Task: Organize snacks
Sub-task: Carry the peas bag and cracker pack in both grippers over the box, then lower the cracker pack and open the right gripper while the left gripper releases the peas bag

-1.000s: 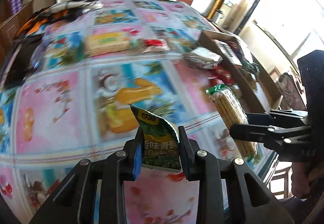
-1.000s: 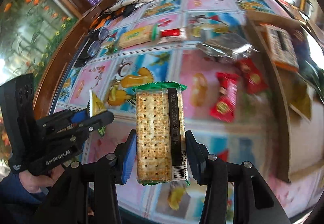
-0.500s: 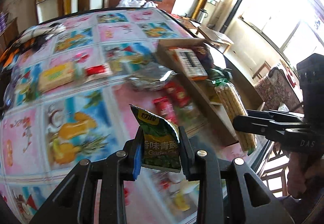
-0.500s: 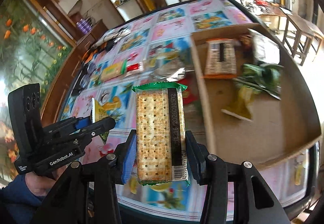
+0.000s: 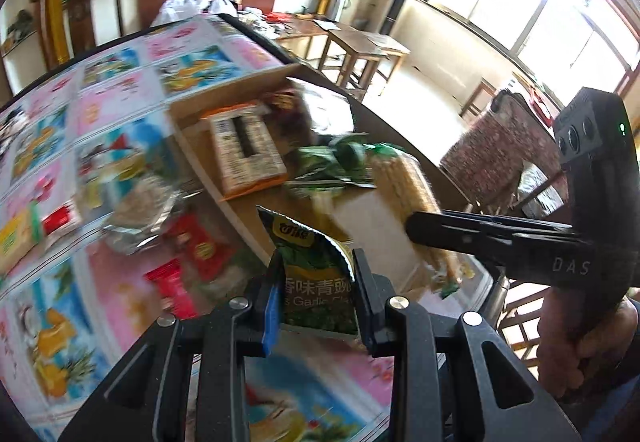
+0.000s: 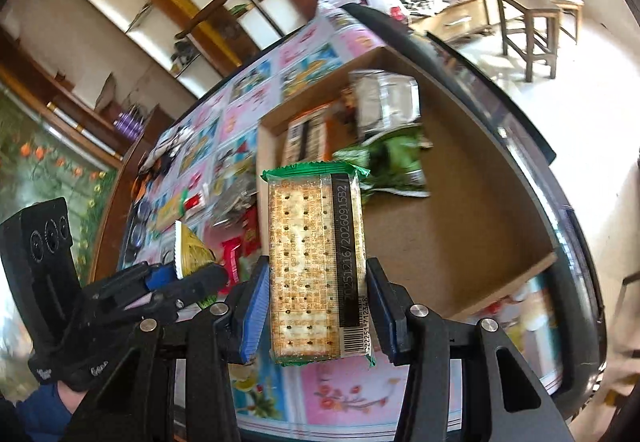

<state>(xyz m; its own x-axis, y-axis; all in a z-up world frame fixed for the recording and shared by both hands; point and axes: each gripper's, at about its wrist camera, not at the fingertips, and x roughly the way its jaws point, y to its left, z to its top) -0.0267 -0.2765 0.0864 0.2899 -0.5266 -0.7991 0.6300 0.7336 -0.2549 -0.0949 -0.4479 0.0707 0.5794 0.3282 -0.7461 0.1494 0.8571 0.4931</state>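
Observation:
My left gripper (image 5: 316,282) is shut on a green pea snack packet (image 5: 316,266), held upright near the low cardboard tray (image 5: 224,90). My right gripper (image 6: 316,282) is shut on a clear cracker pack with green ends (image 6: 316,266), in front of the same tray (image 6: 480,242). In the left wrist view the right gripper (image 5: 424,230) comes in from the right, carrying the cracker pack (image 5: 404,186) over the tray's near end. In the right wrist view the left gripper (image 6: 192,276) sits low left with the pea packet (image 6: 188,248).
The tray holds an orange-edged box (image 5: 248,146), green packets (image 6: 388,158) and a silvery pack (image 6: 384,102). On the patterned tablecloth (image 5: 120,102) lie red packets (image 5: 196,242), a silvery bag (image 5: 136,210) and a yellow pack (image 5: 16,238). Chairs and a stool (image 6: 532,14) stand beyond the table edge.
Both grippers have swung to the right across the table, from over the loose snacks to the cardboard tray. Each keeps the same snack in its grip.

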